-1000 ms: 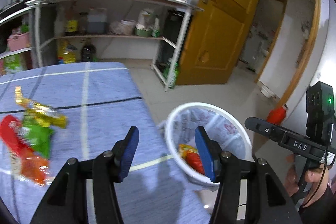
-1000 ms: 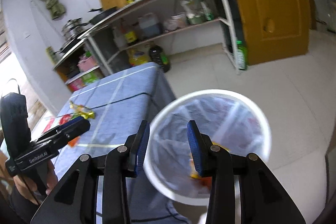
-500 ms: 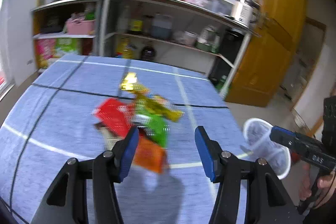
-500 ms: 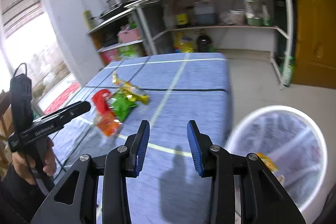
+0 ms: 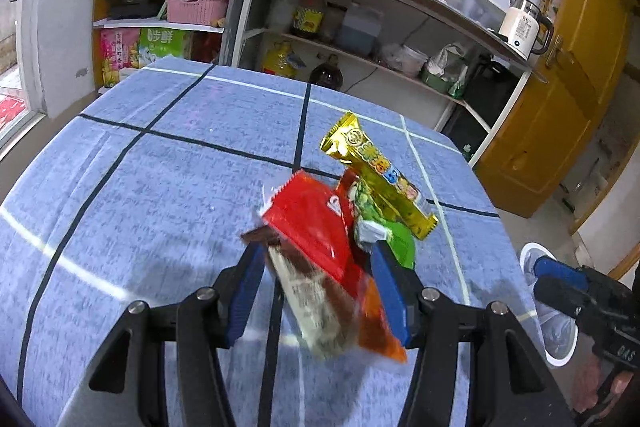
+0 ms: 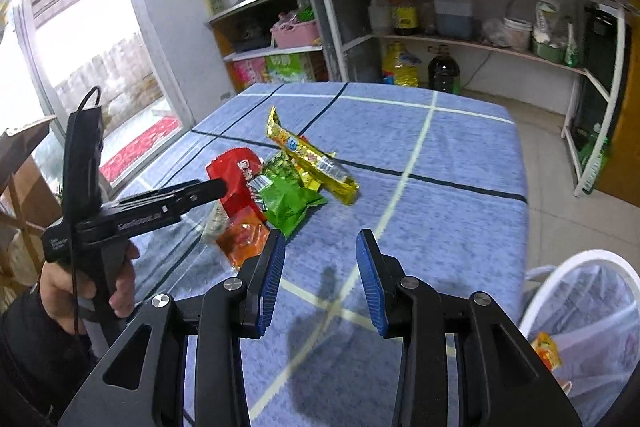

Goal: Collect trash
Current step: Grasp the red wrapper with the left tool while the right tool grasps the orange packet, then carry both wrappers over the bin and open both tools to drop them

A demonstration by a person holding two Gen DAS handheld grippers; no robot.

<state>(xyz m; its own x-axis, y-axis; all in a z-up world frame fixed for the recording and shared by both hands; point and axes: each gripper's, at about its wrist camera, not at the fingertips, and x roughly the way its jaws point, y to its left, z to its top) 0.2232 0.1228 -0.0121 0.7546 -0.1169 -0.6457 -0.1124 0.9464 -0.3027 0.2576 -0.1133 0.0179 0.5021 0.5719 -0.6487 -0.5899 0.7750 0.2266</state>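
1. Your left gripper (image 5: 318,291) is over the pile of wrappers on the blue counter (image 5: 160,187). Its jaws are wide open, one on each side of the pile, and hold nothing.
2. The red wrapper (image 5: 312,223) sits on top, between the jaws. A white and brown wrapper (image 5: 312,307) and an orange wrapper (image 5: 376,323) lie under it, at the near end.
3. The green wrapper (image 5: 396,239) is just right of the red one. Your right blue jaw pad is touching or just above it; you cannot tell which.
4. The gold wrapper (image 5: 380,171) lies on the far right of the pile, partly on the green one.
5. Your right gripper (image 6: 320,279) is above the counter, near the pile and to its right. Its jaws are wide open and hold nothing.
6. The white bin (image 6: 560,271) stands on the floor, off the near right corner of the counter. It has a clear bag in it, and one orange snack bag (image 6: 546,349) lies inside.
7. Shelves (image 6: 460,39) with bottles and pots stand at the far wall.
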